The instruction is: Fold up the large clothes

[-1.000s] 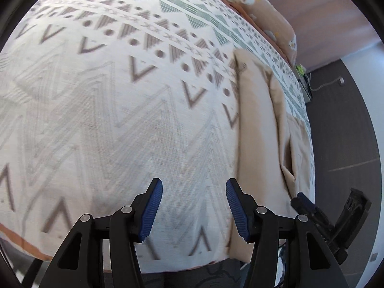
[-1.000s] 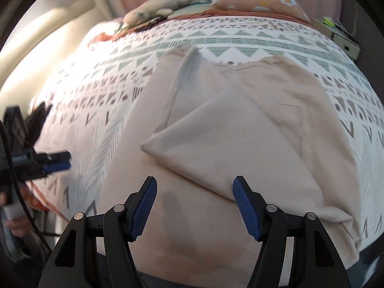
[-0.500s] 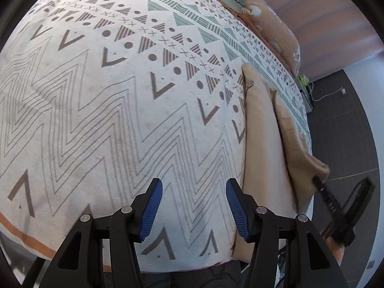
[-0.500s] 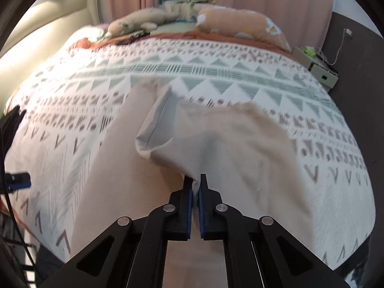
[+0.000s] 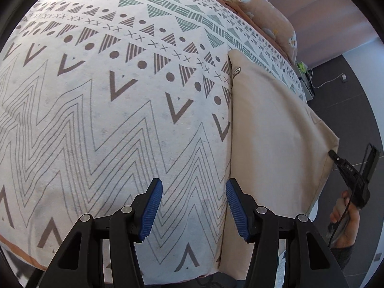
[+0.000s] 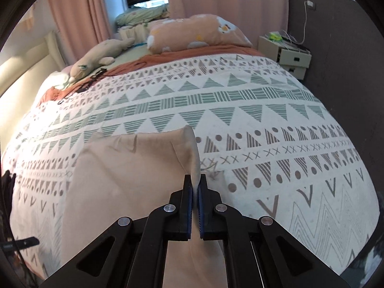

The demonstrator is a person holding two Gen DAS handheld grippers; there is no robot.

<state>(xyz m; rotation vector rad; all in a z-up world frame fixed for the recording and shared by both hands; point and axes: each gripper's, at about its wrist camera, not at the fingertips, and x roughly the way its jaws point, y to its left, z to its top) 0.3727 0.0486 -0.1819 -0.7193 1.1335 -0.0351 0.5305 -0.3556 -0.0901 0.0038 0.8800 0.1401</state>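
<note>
The big beige cloth (image 6: 124, 180) lies flat on the patterned bed cover (image 6: 264, 120), with one edge lifted at six o'clock. The right gripper (image 6: 195, 184) pinches that edge tight. The left gripper (image 5: 194, 206) is half open and holds nothing. A peach pillow (image 6: 196, 33) sits at twelve o'clock and a nightstand (image 6: 285, 55) at two.

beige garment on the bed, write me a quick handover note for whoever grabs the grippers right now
Right gripper: shut on a lifted edge of the beige cloth garment.
Left gripper: open, empty, over the patterned white bedspread beside the garment.
Done: one flap raised and brought across, garment lengthwise near the bed's foot.
Left: lay the flap flat, release, smooth it, then finish the remaining folds.
</note>
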